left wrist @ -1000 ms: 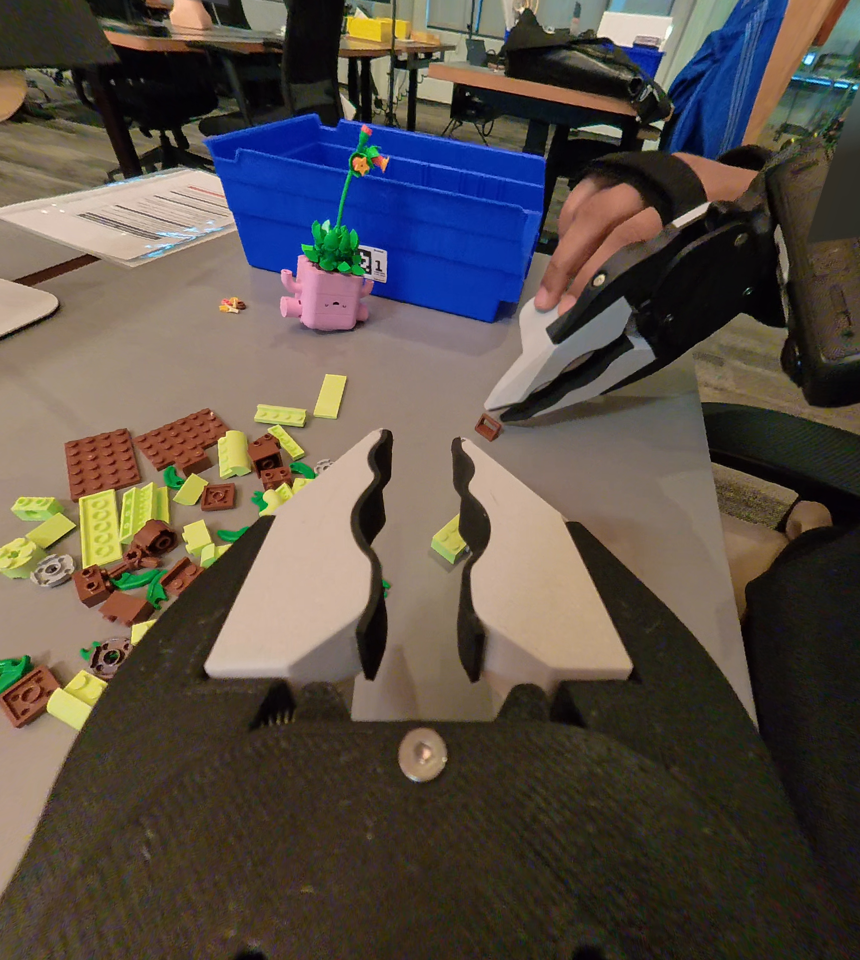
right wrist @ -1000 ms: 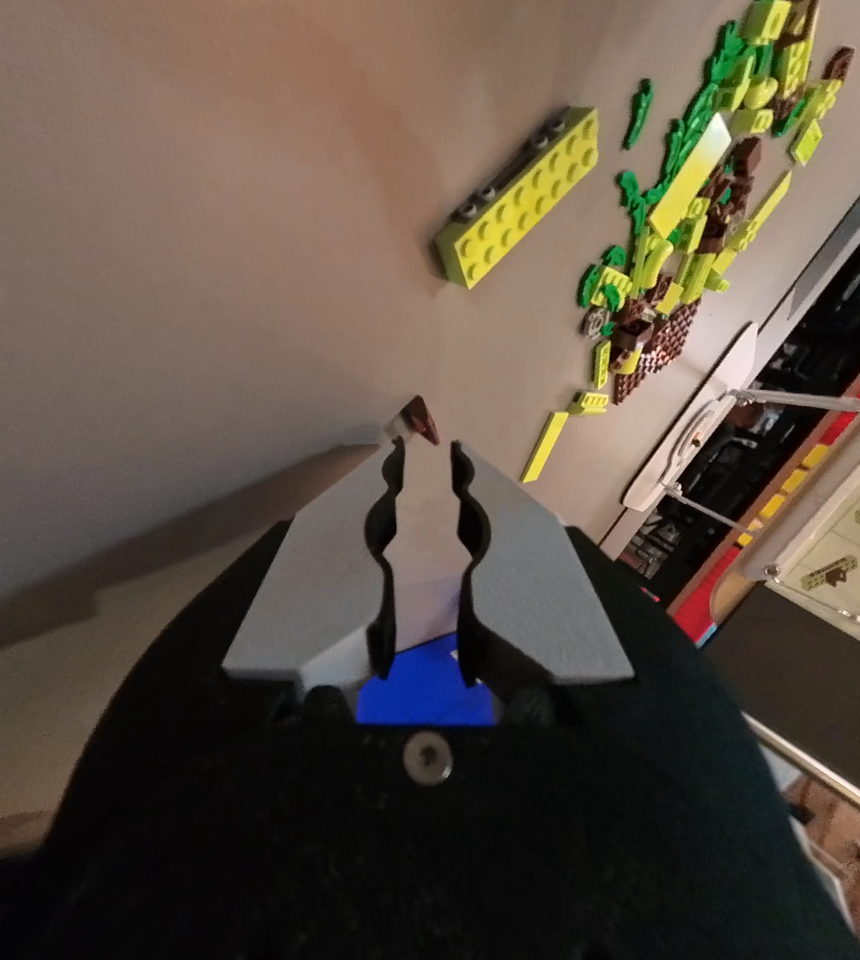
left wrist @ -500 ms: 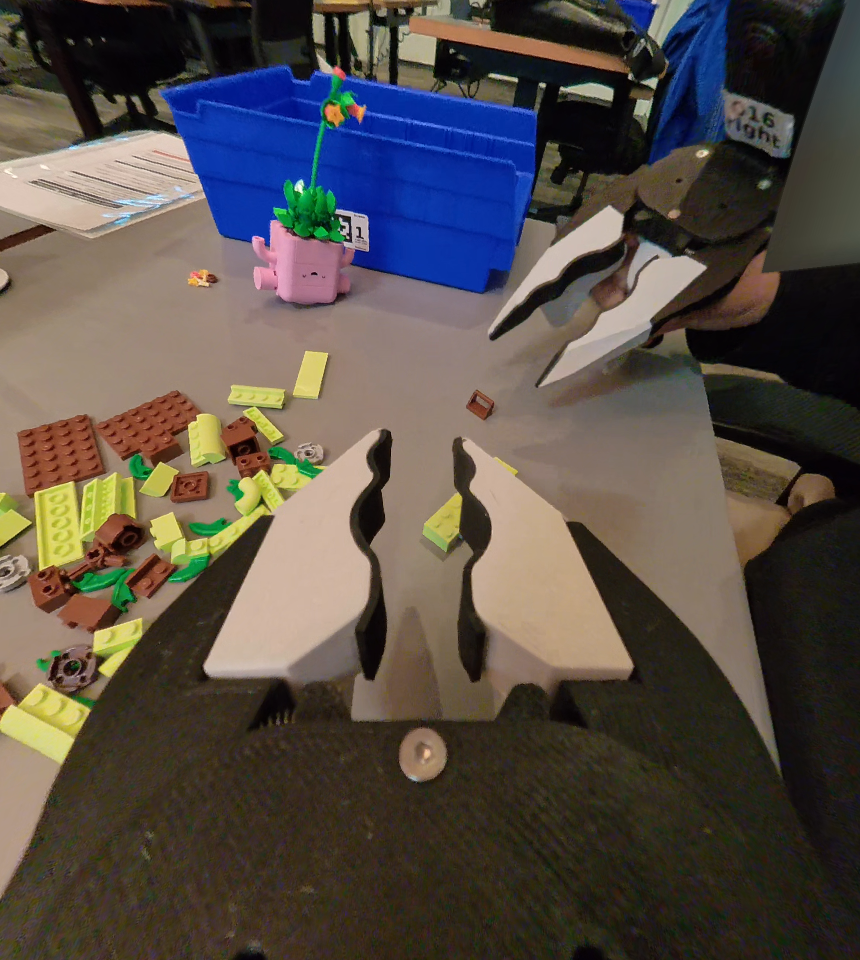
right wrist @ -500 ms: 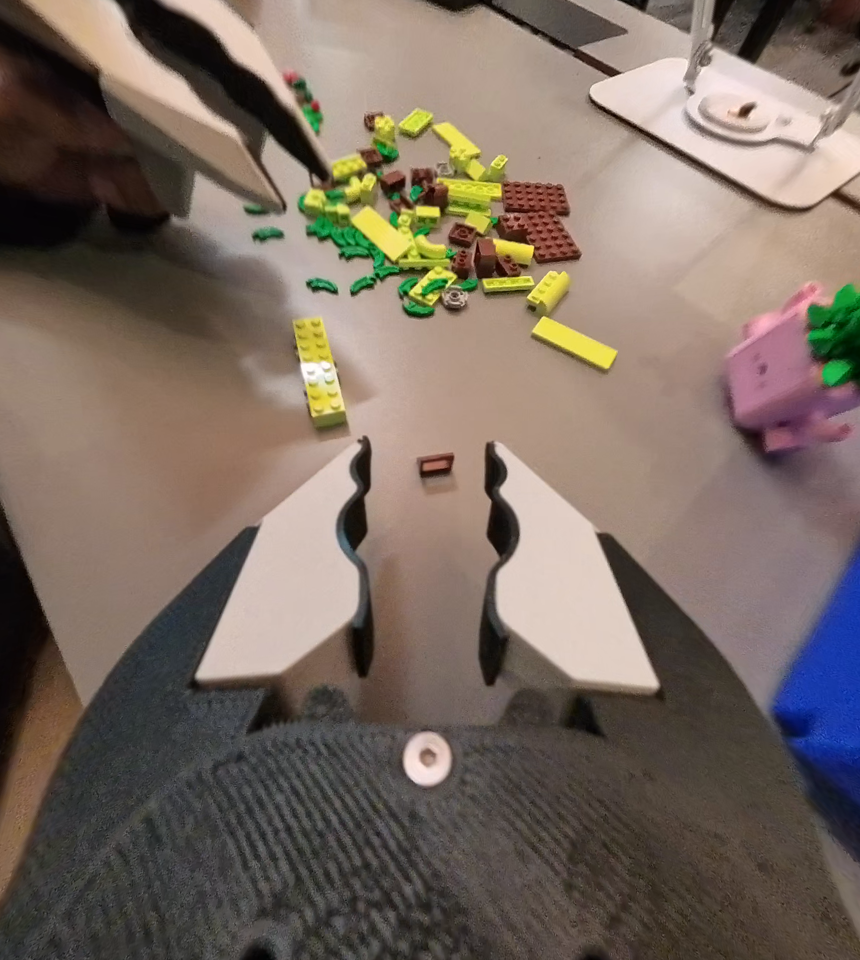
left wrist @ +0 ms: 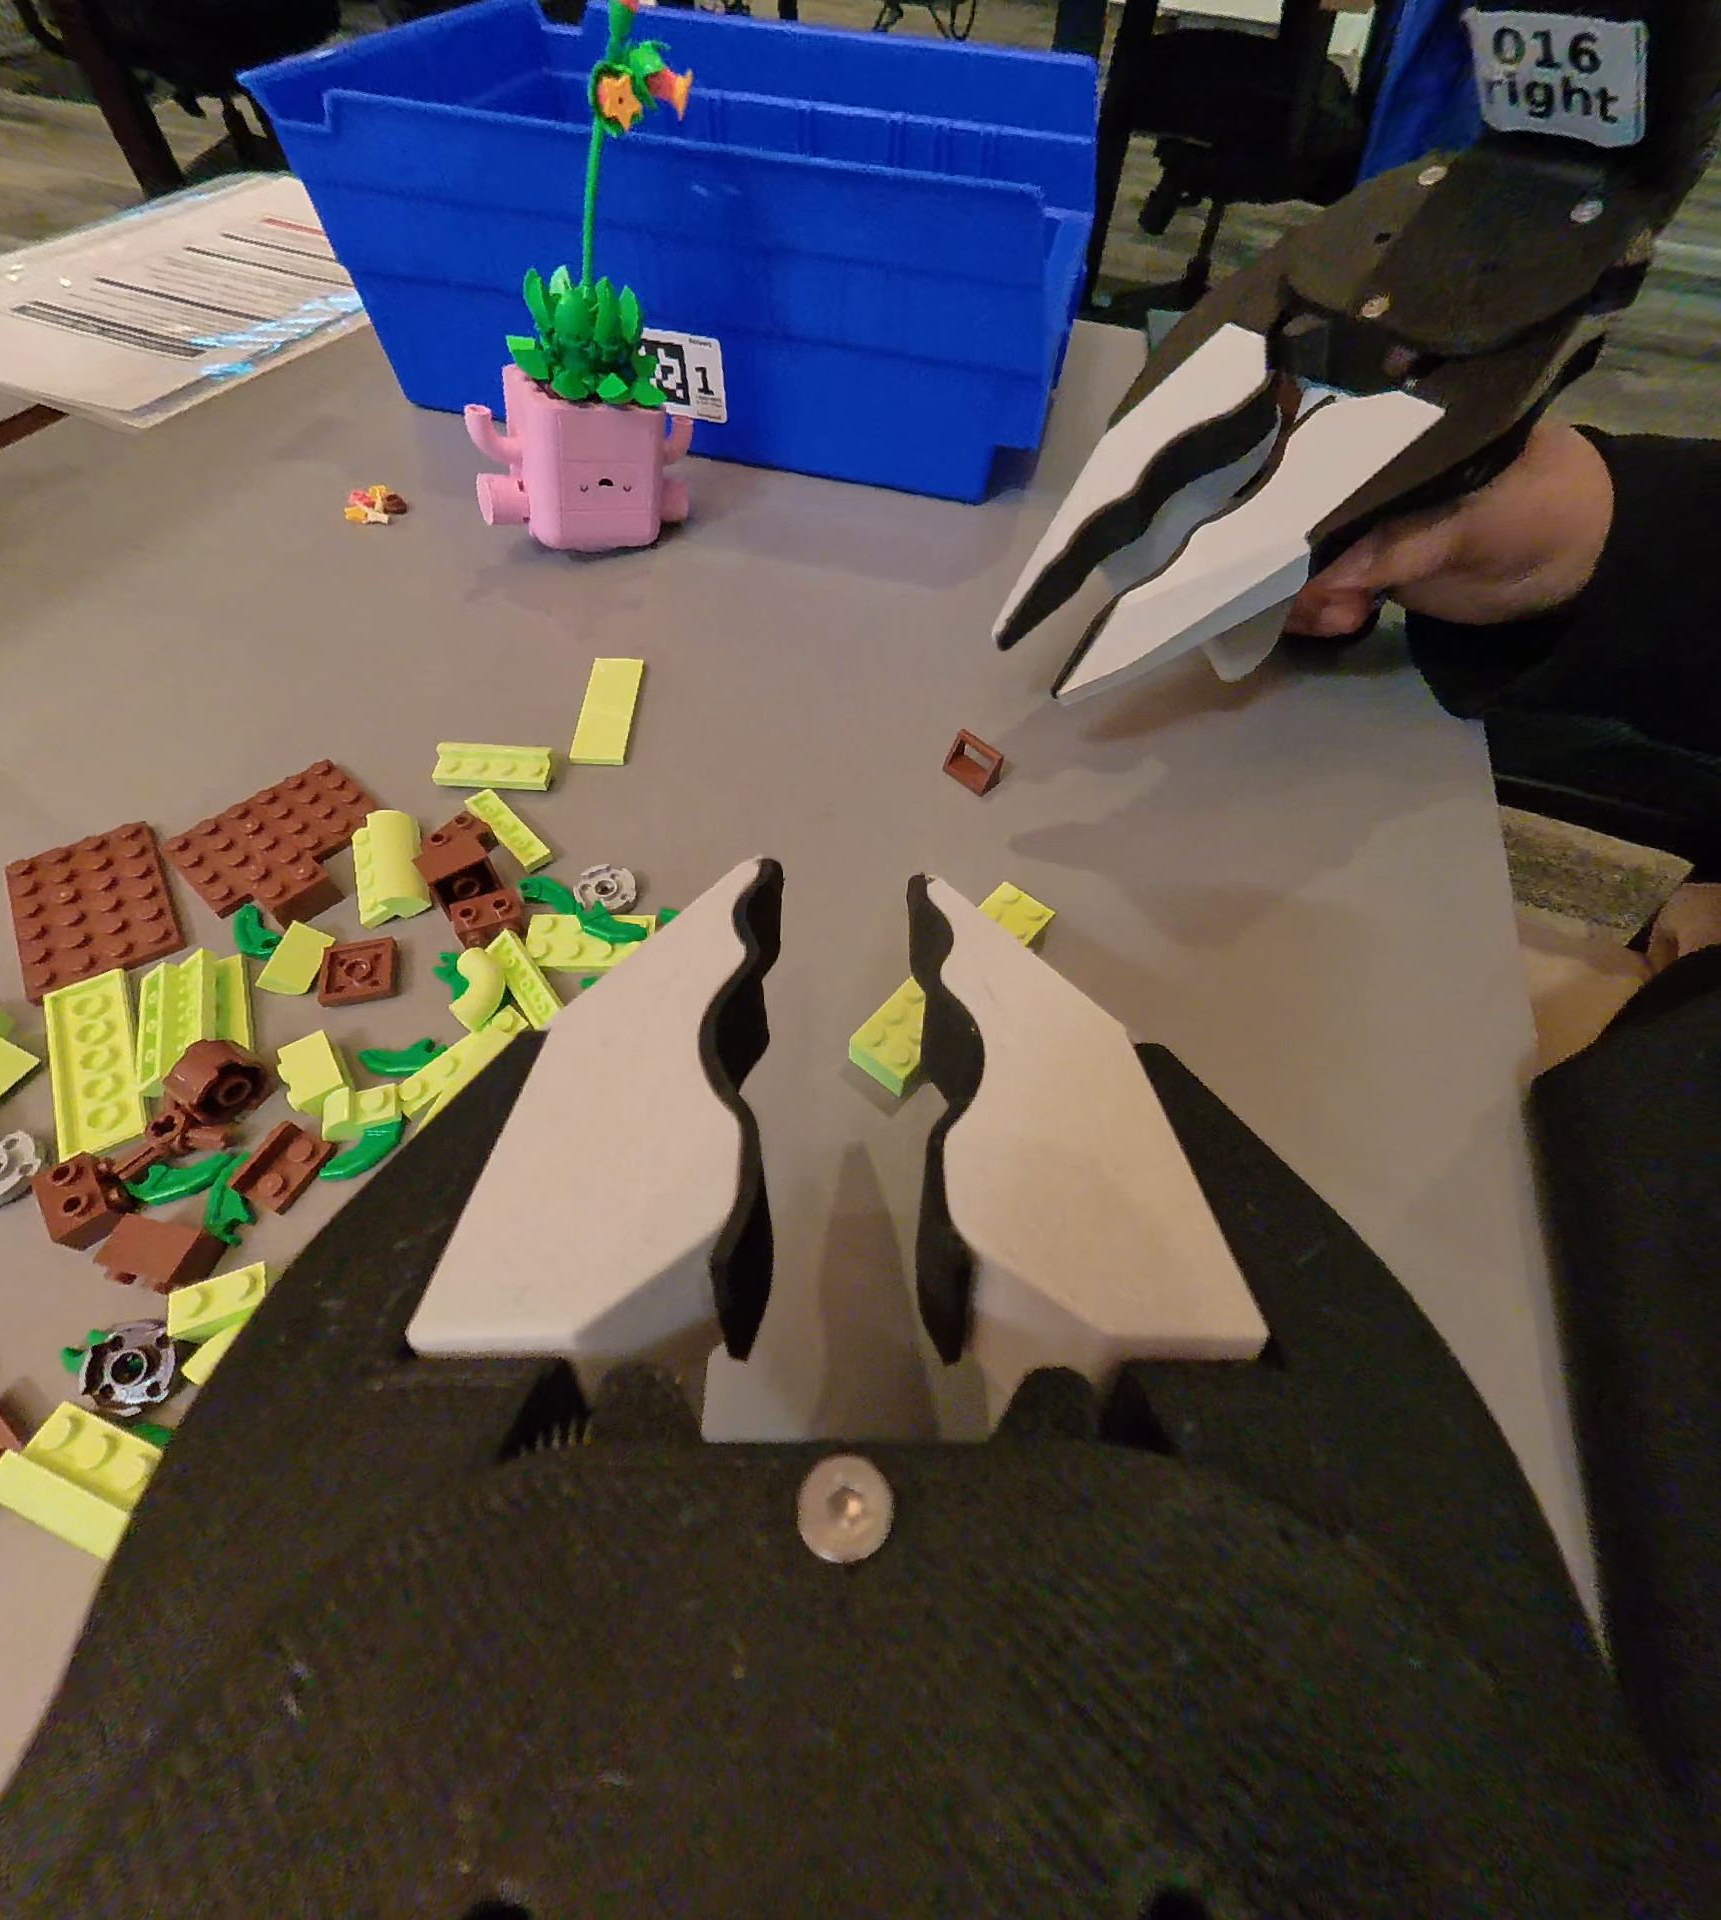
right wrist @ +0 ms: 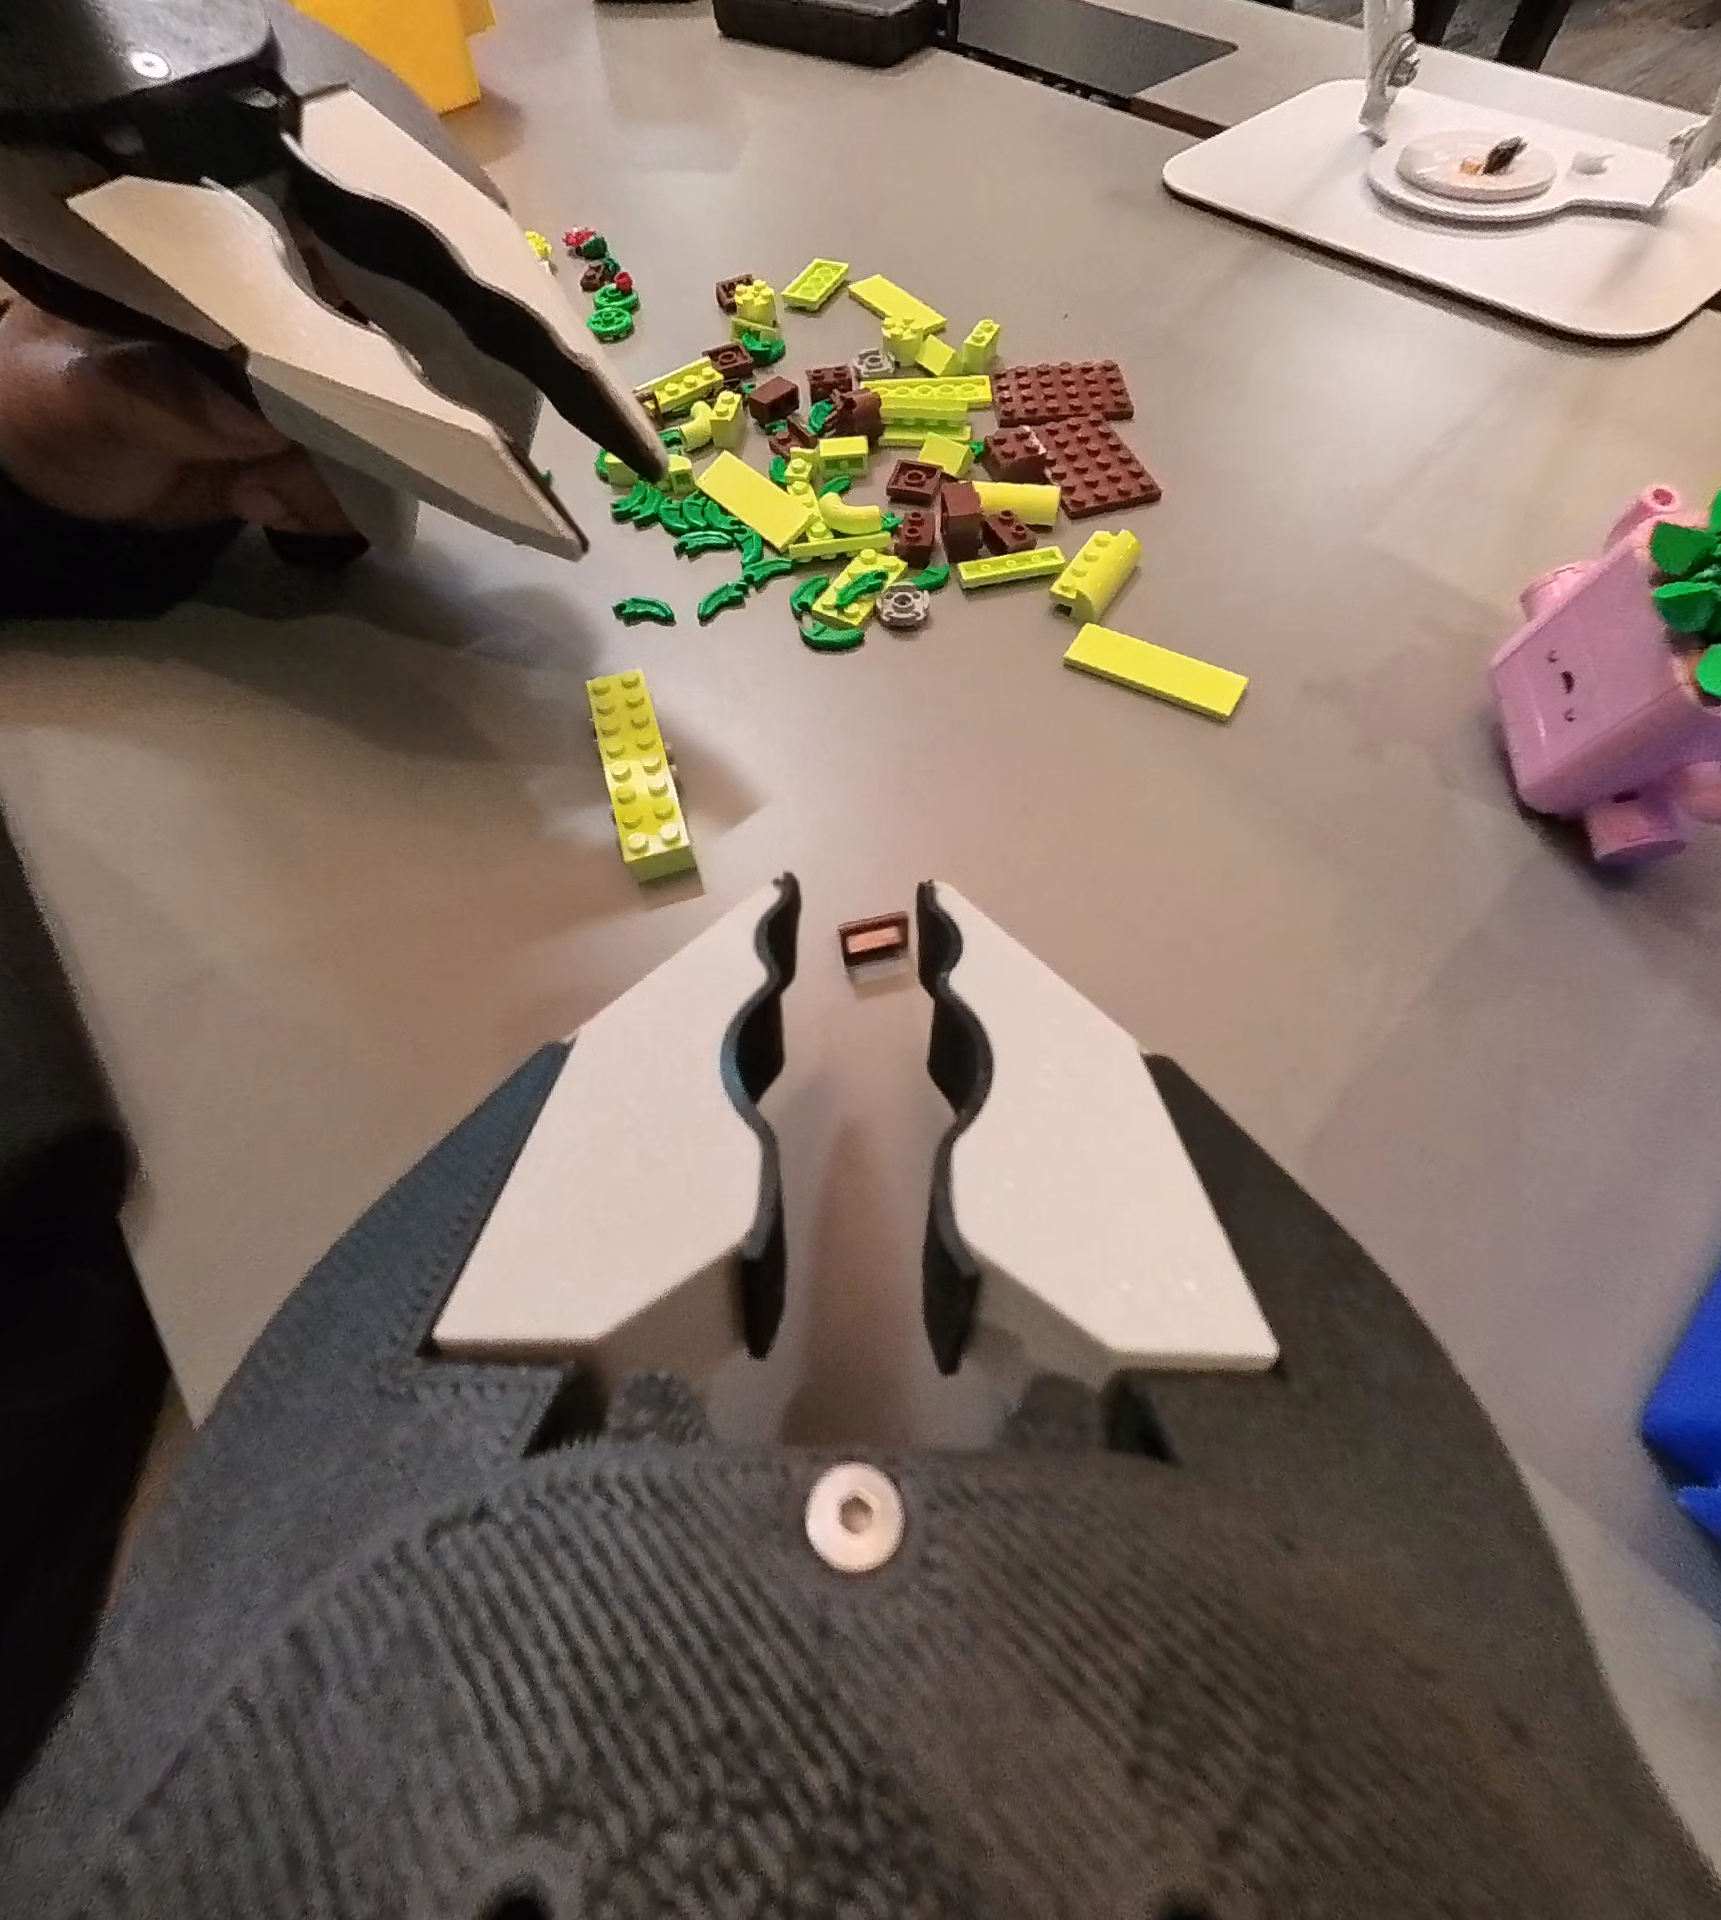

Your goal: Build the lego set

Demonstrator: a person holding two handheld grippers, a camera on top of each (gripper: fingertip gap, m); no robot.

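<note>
- Step in hand, as judged: picking up the small brown lego piece with a hollow face (right wrist: 874, 938), which lies alone on the grey surface (right wrist: 1251, 987), well apart from the loose pile of lime, brown and green lego pieces (right wrist: 877, 488).
- To do it well: lower the right tool (right wrist: 857, 902) squarely so that one fingertip lands on each side of the piece, then close slowly; a piece this small and light will likely skid or flip if one fingertip touches first.
- Right tool: jaws apart by a moderate gap, empty. In its own view the brown piece sits between the fingertips; the left wrist view shows the tool raised above the surface and short of the piece, touching nothing.
- Left tool (left wrist: 843, 888): jaws apart, holding nothing, hovering above the near edge of the pile. A lime studded lego plate (left wrist: 892, 1034) lies on the surface below its fingertips; contact is not evident.
- Partly built model: a pink lego pot with green leaves and a tall flower stem (left wrist: 581, 457) stands upright just before the blue plastic bin (left wrist: 835, 270).
</note>
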